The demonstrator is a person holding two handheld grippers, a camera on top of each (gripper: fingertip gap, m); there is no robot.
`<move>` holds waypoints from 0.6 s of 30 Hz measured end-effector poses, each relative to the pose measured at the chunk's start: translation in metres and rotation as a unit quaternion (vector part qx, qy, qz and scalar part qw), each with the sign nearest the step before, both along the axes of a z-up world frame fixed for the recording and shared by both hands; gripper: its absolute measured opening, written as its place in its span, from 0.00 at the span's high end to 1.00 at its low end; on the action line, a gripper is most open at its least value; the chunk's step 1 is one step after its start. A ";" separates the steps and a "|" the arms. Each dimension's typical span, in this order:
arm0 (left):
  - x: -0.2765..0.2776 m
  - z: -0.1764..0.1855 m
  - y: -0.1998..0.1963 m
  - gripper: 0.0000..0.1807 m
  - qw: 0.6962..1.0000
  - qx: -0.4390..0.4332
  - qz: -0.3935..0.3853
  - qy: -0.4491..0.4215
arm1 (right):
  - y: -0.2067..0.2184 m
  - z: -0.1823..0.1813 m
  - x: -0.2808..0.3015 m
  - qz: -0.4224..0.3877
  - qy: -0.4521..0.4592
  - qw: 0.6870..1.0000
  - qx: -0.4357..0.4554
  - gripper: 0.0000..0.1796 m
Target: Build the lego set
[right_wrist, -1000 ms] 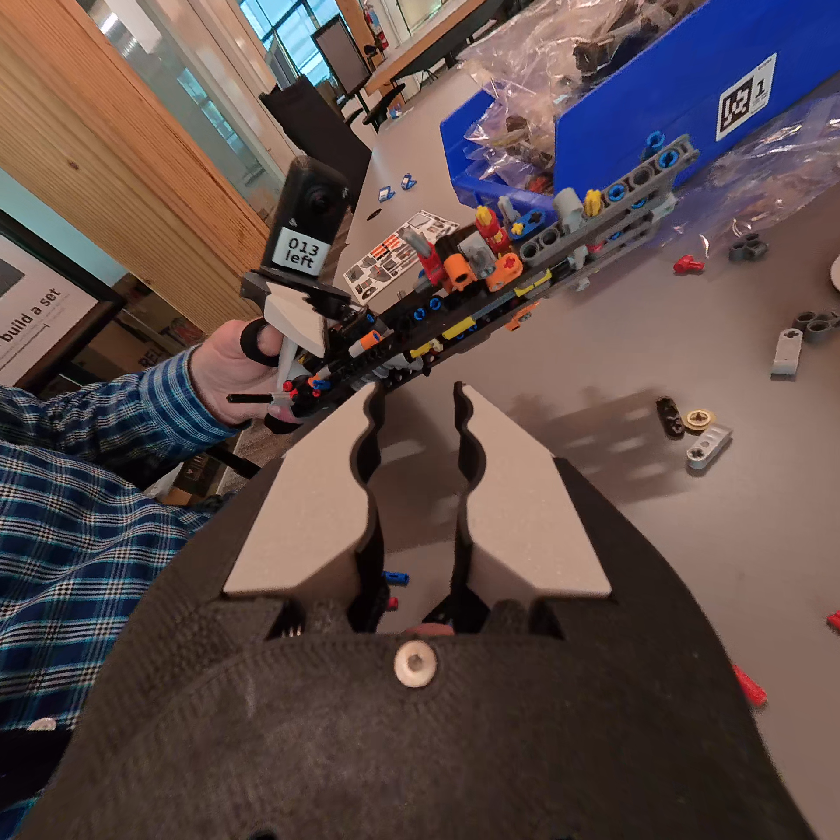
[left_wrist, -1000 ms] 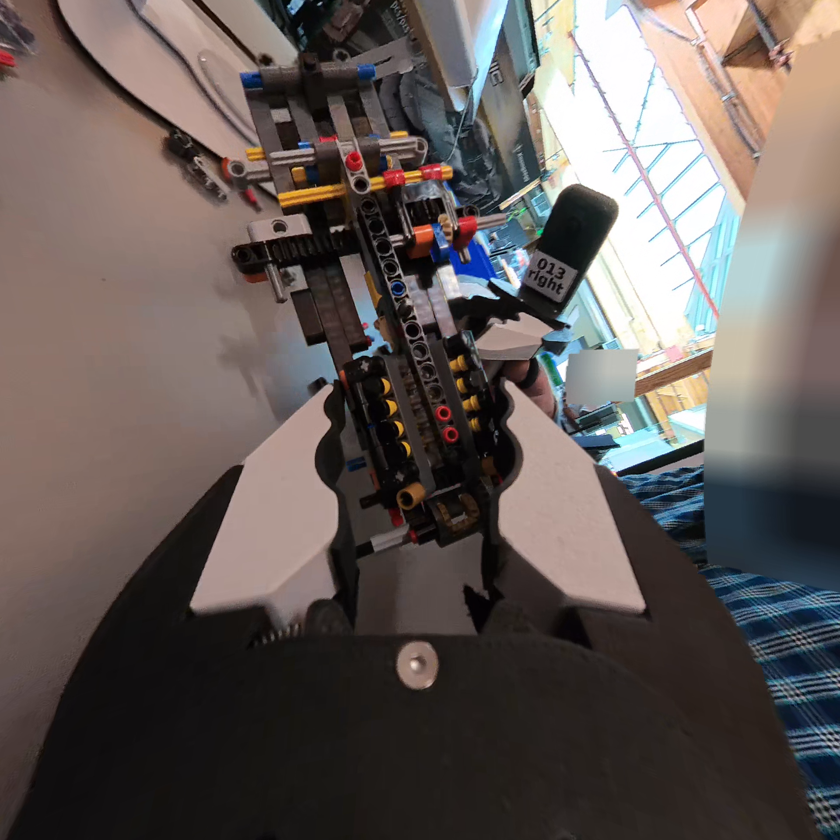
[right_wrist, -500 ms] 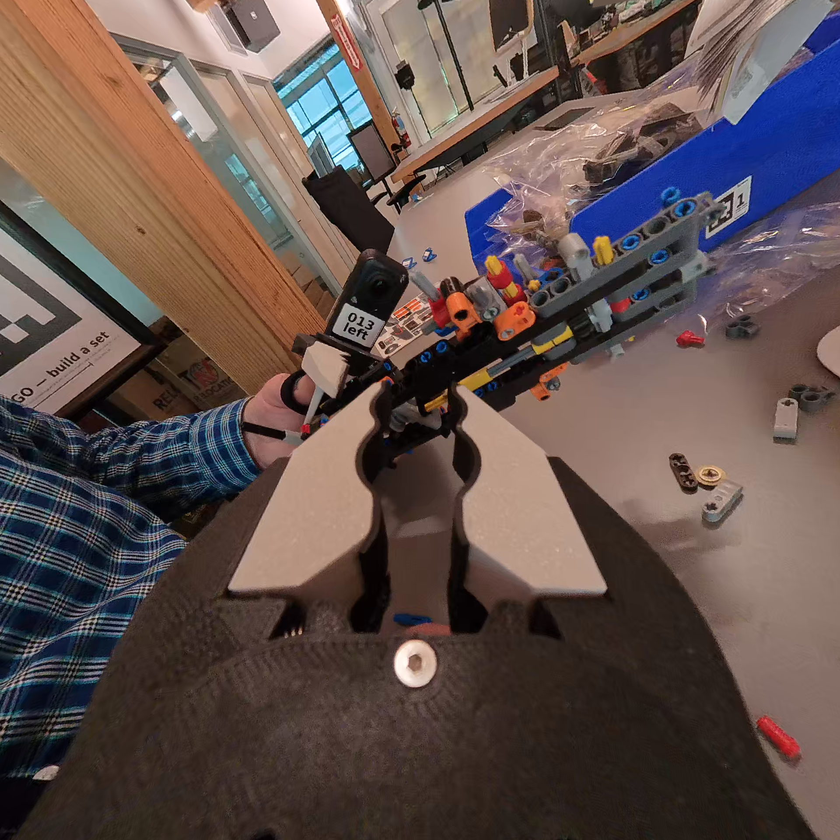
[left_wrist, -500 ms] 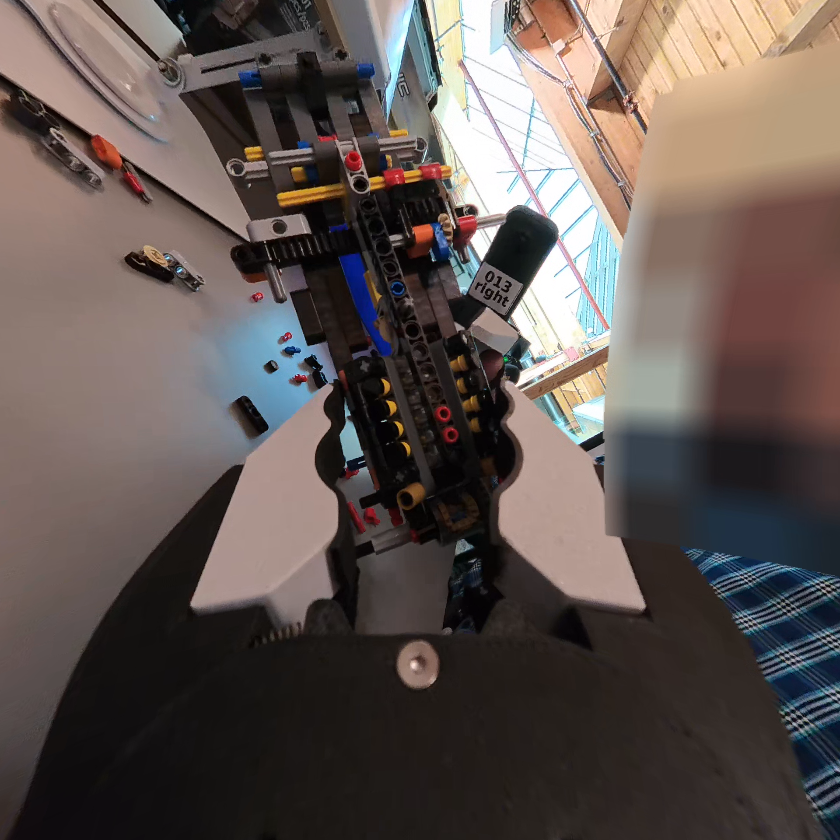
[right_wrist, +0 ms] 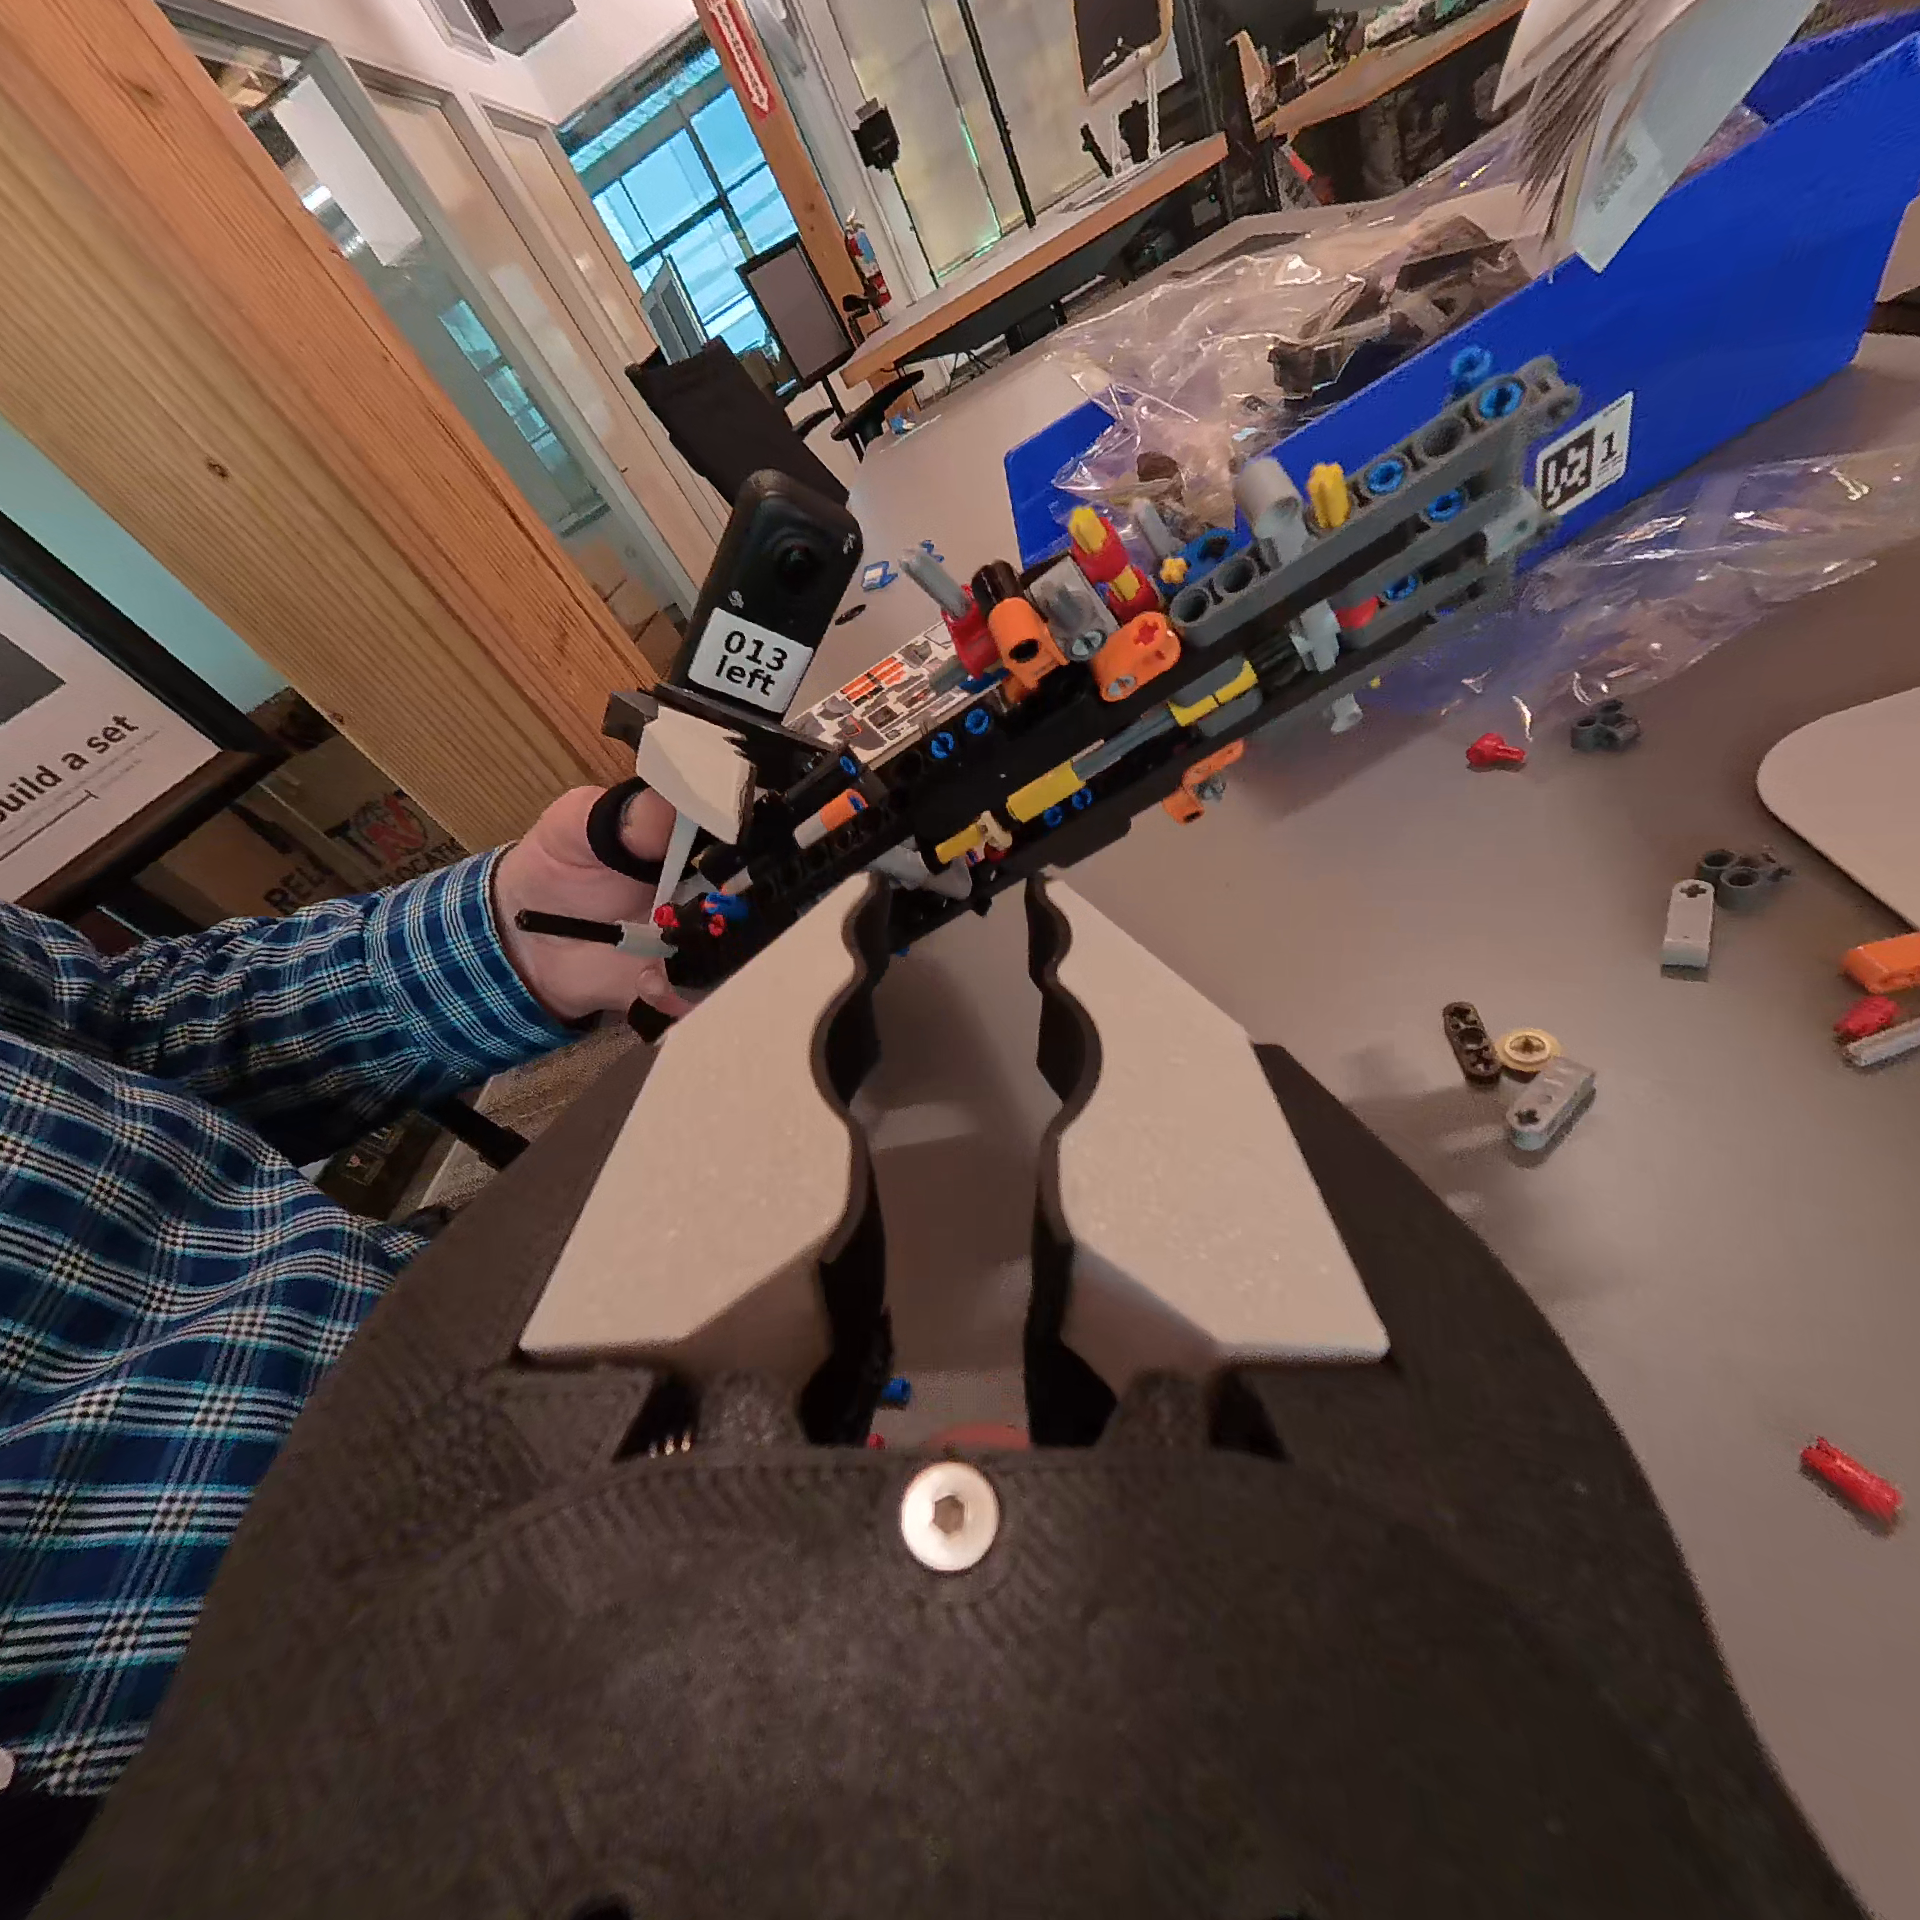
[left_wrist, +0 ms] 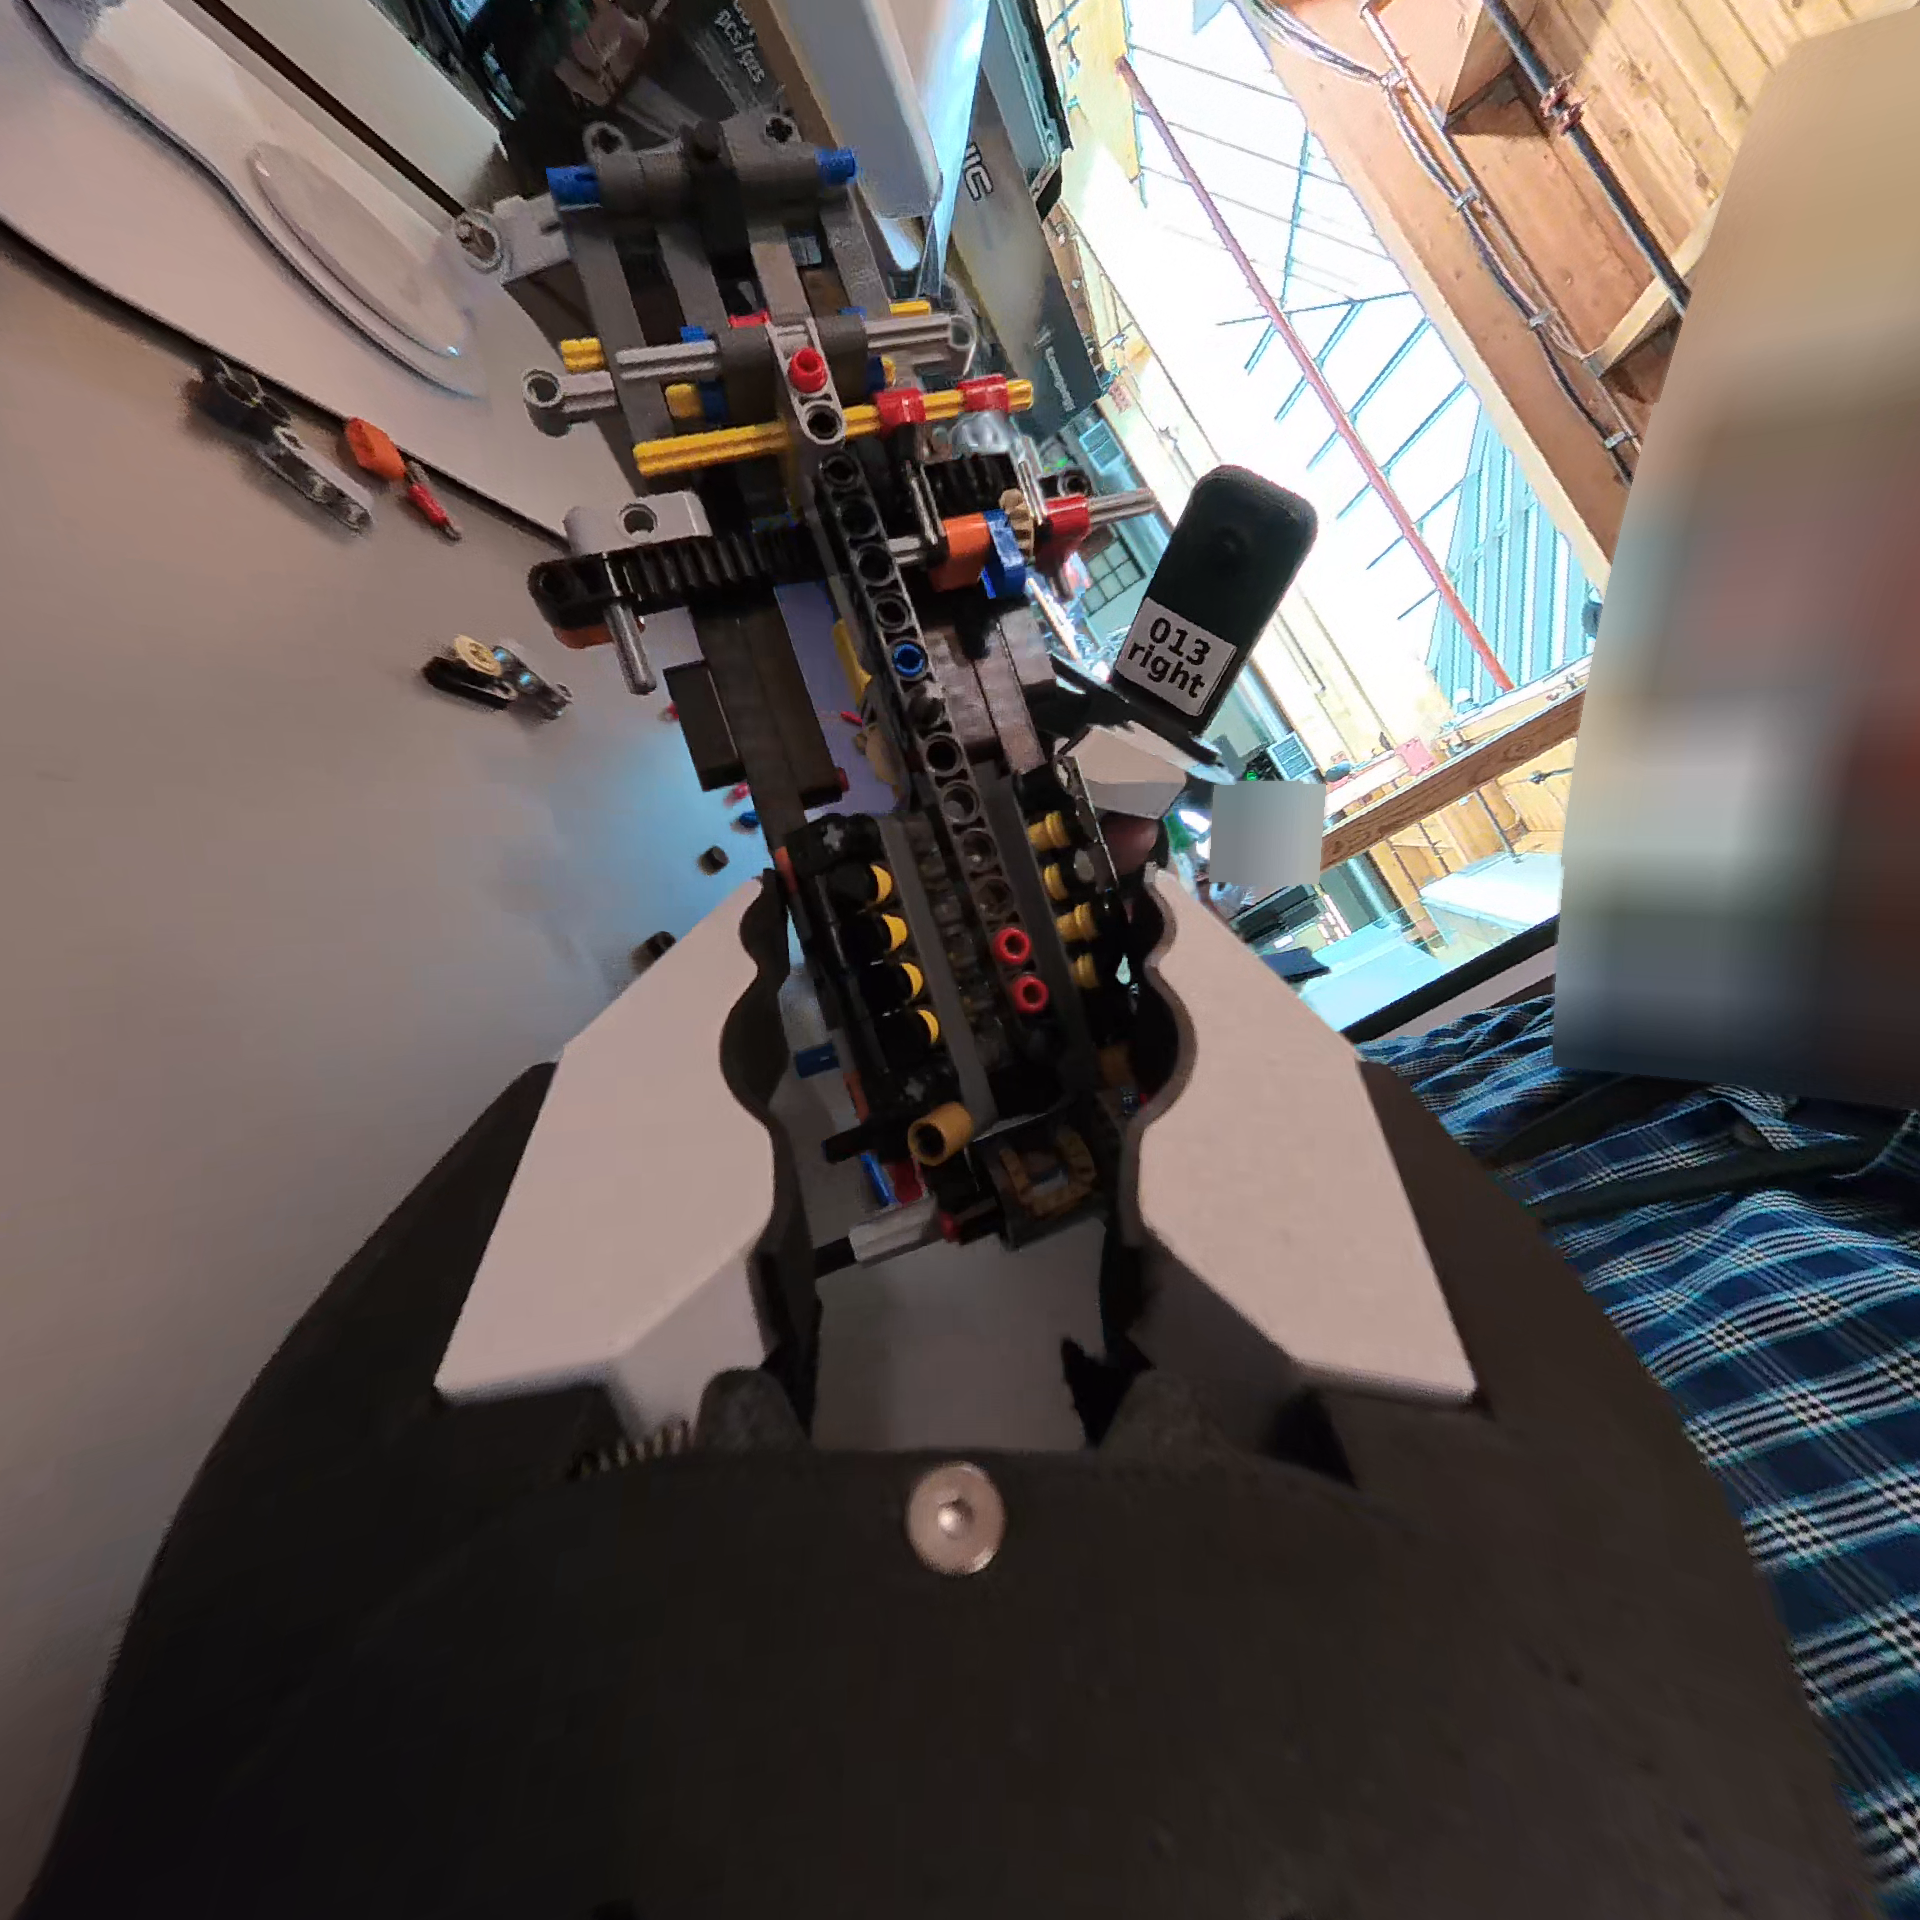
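My left gripper point(left_wrist: 951, 1023) pinches the near end of the model point(left_wrist: 831, 582), which juts out lifted over the surface point(right_wrist: 1351, 1195). My right gripper point(right_wrist: 951, 961) is spread and empty just below the model's underside. Loose pieces point(right_wrist: 1522, 1070) lie beyond, then a blue bin point(right_wrist: 1662, 343).

Bin: blue bin point(right_wrist: 1714, 343) at table's far side.
Bags: clear plastic bags point(right_wrist: 1226, 353) lying in it.
Table: grey table point(right_wrist: 1403, 1247).
Sleeve: blue plaid sleeve point(right_wrist: 208, 1143).
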State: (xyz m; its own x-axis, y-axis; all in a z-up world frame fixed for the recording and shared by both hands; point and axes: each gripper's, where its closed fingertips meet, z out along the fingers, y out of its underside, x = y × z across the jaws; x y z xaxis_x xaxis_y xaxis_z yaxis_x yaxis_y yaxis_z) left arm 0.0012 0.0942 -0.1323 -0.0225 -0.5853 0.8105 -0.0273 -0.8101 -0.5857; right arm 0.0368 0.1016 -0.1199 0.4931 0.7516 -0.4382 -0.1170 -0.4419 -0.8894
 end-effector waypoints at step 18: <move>-0.009 -0.002 0.025 0.65 0.999 0.036 0.000 0.001 | 0.009 -0.017 0.008 -0.016 -0.023 1.000 0.006 0.86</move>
State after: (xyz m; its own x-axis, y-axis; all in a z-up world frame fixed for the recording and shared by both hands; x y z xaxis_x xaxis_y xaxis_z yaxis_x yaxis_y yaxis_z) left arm -0.0077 0.1189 -0.1339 -0.0211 -0.6414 0.7669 -0.0284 -0.7664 -0.6417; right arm 0.0447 0.1104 -0.1371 0.5368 0.7404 -0.4046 -0.0892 -0.4270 -0.8998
